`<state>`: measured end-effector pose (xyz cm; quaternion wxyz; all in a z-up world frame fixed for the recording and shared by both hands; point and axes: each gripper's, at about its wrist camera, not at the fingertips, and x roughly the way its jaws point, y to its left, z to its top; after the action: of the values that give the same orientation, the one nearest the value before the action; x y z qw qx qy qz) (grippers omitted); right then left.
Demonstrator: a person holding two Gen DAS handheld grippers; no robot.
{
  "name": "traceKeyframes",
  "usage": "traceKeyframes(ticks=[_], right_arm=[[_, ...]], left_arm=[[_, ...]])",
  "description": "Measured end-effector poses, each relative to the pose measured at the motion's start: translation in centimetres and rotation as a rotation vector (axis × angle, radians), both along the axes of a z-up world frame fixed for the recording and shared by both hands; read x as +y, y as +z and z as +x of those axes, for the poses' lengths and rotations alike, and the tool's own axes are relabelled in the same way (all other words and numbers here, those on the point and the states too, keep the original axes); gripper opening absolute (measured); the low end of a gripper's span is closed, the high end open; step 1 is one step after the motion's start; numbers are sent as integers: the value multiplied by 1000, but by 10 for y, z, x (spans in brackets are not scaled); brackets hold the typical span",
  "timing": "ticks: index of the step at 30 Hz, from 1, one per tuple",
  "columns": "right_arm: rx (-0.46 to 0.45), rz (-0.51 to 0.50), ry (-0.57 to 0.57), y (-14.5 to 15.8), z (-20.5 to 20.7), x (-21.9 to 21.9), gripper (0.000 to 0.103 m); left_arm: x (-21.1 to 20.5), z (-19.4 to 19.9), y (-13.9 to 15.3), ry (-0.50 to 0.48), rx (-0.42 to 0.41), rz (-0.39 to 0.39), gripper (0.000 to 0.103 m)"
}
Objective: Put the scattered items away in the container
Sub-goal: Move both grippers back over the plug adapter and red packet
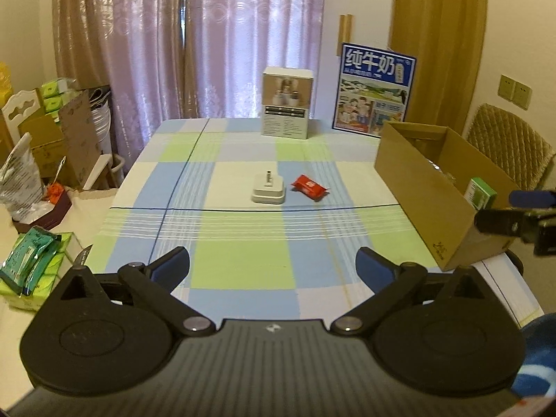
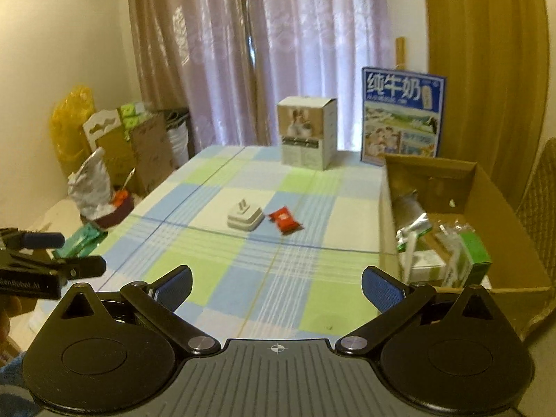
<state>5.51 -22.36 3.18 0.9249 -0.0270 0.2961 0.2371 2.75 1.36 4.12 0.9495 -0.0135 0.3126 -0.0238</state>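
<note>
A white charger block (image 1: 268, 190) (image 2: 244, 219) and a red snack packet (image 1: 309, 186) (image 2: 285, 220) lie side by side in the middle of the checked tablecloth. An open cardboard box (image 1: 422, 187) (image 2: 514, 208) stands at the table's right edge, holding a green carton (image 1: 481, 193) (image 2: 474, 253) and several wrapped items. My left gripper (image 1: 272, 269) is open and empty over the near part of the table. My right gripper (image 2: 276, 286) is open and empty, next to the box's near left corner. Each gripper shows at the edge of the other's view.
A white product box (image 1: 287, 102) (image 2: 307, 132) and a blue milk carton case (image 1: 375, 90) (image 2: 401, 116) stand at the table's far edge. Bags, cartons and green packs (image 1: 31, 264) crowd the left side. A woven chair (image 1: 507, 149) stands behind the cardboard box.
</note>
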Motion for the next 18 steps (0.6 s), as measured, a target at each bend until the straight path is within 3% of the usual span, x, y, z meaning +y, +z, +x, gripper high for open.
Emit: traceKeyframes(ticks=[18], right_arm=[[90,-13,51,-40,75,34,101]], left_arm=[[15,63,-34,35,58,59,100]])
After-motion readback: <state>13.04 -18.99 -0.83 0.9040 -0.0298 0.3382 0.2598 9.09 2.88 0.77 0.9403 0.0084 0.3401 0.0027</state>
